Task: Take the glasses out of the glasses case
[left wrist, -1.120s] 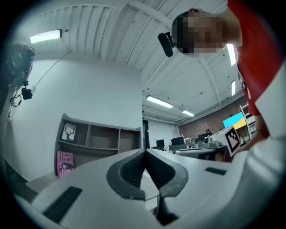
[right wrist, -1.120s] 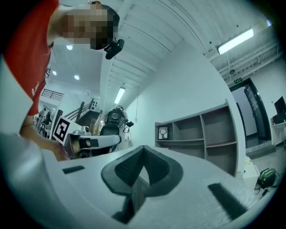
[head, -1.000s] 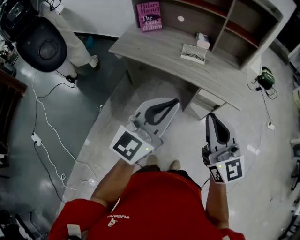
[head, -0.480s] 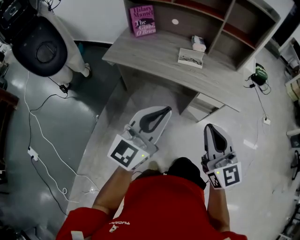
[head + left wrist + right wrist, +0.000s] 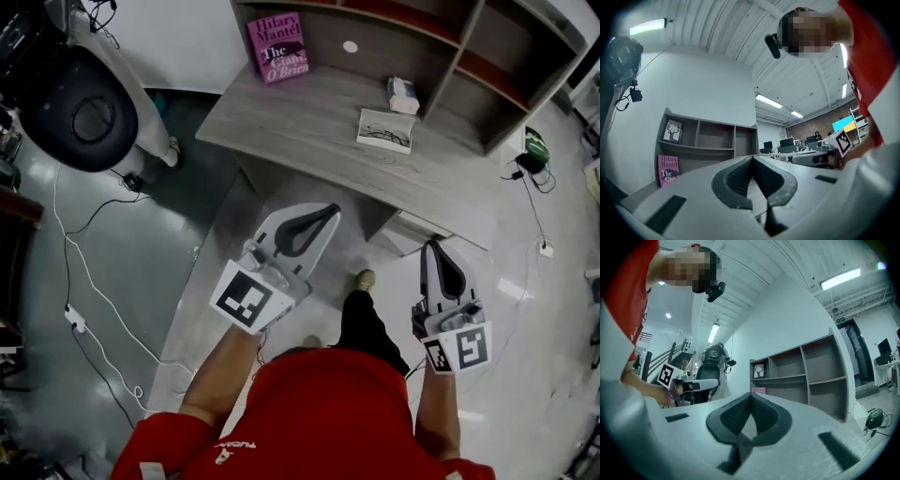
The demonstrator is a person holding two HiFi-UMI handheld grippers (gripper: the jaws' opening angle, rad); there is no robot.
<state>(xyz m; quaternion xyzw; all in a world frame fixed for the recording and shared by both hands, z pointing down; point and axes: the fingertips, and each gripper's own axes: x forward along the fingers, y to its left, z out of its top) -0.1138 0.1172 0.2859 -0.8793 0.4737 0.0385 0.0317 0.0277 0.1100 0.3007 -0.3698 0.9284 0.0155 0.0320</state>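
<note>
In the head view an open white glasses case (image 5: 384, 130) lies on the grey desk (image 5: 309, 122), dark-framed glasses resting in it. Both grippers hang over the floor, well short of the desk. My left gripper (image 5: 330, 212) points toward the desk's front edge, its jaws closed together with nothing between them. My right gripper (image 5: 432, 246) sits lower right, also shut and empty. The left gripper view shows the pads meeting at the left gripper (image 5: 752, 158); the right gripper view shows the same at the right gripper (image 5: 751, 394). The case does not show in either gripper view.
A pink book (image 5: 277, 47) leans in the shelf unit (image 5: 469, 56) behind the desk. A small pale object (image 5: 403, 94) sits near the case. A black office chair (image 5: 80, 108) stands at left, with cables (image 5: 84, 262) on the floor. A leg and shoe (image 5: 365, 278) are between the grippers.
The person has stepped forward, one leg now showing between the grippers. The right gripper sits lower in the view. Both grippers stay shut and empty.
</note>
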